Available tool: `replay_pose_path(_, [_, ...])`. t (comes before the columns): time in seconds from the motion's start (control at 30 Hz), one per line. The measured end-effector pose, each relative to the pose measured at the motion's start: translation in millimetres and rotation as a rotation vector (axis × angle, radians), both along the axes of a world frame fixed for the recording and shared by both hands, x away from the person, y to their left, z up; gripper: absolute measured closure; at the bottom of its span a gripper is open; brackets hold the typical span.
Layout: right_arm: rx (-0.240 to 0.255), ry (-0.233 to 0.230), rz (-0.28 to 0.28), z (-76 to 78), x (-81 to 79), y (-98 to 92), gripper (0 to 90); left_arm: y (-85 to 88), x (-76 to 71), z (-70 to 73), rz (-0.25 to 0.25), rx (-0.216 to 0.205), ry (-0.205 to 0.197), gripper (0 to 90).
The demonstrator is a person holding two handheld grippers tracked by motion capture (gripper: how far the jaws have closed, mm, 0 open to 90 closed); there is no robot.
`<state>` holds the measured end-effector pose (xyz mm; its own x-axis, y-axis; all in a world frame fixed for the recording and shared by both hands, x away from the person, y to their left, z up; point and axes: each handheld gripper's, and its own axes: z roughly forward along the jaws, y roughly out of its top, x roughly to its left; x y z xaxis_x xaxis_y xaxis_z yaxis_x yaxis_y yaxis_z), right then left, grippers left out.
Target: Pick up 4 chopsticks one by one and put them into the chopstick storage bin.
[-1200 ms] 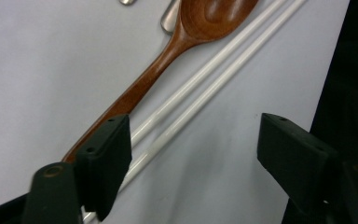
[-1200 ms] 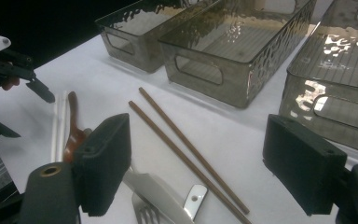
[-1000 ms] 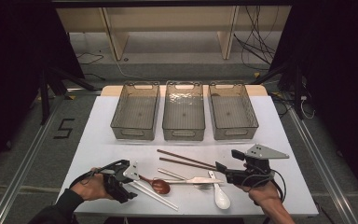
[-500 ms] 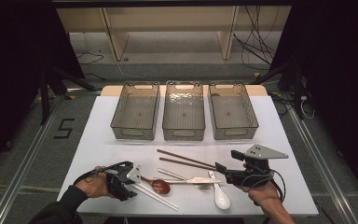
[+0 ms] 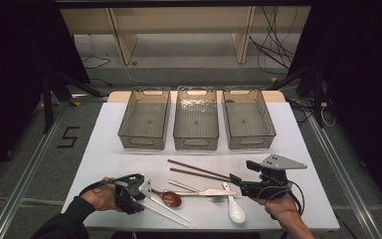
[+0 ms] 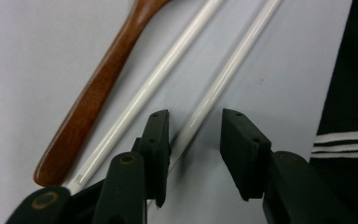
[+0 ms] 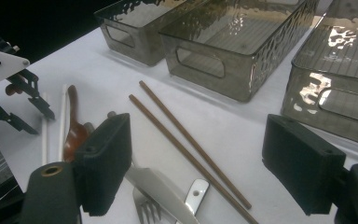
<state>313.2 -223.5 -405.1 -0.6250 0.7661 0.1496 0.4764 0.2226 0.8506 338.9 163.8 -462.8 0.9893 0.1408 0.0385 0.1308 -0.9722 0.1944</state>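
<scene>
The white chopsticks (image 6: pixel 223 70) lie at the near left of the surface (image 5: pixel 99 149), beside a wooden spoon (image 6: pixel 91 93); the left claw (image 6: pixel 193 140) has just been closing around one, its jaws not yet pressing. They look light, stiff and slick, so grip near the thick end. Farther right, the right claw (image 7: pixel 196 158) stands spread over a fork (image 7: pixel 147 207).

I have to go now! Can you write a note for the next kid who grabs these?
Left gripper: jaws have just been closing around one white chopstick; pads not pressing yet, so nothing is held.
Right gripper: jaws wide open, holding nothing, above the knife and fork.
On the table: other white chopstick, wooden spoon, brown chopsticks, white spoon.
Done: nothing sorted; all three bins are empty.
Left: probably grip the chopstick, then move everything into the bins.
</scene>
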Motion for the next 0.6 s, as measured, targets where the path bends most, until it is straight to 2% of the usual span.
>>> replay_pose_path(0.1, [-0.002, 0.002, 0.0, -0.2, 0.0, 0.1, 25.0, -2.1, -1.4, 0.0, -0.015, 0.02, 0.01, 64.7])
replay_pose_path(0.17, [-0.003, 0.005, 0.001, -0.2, -0.1, 0.3, 25.1, -2.8, -2.6, 0.2, -0.025, 0.029, 0.018, 69.6])
replay_pose_path(0.37, [0.007, 0.022, -0.004, -1.1, 1.2, -0.6, 25.2, -4.2, -4.9, 0.2, -0.051, 0.046, 0.024, 72.1])
replay_pose_path(0.4, [0.004, 0.024, -0.007, -1.3, 1.4, -1.1, 25.3, -4.5, -5.4, 0.6, -0.065, 0.055, 0.024, 75.3])
replay_pose_path(0.57, [0.003, 0.03, -0.012, -1.2, 1.4, -1.3, 25.6, -4.2, -7.5, 0.5, -0.089, 0.058, 0.032, 77.1])
replay_pose_path(0.6, [0.001, 0.034, -0.012, -1.4, 1.6, -1.3, 25.6, -4.5, -7.5, 1.1, -0.108, 0.071, 0.035, 77.8])
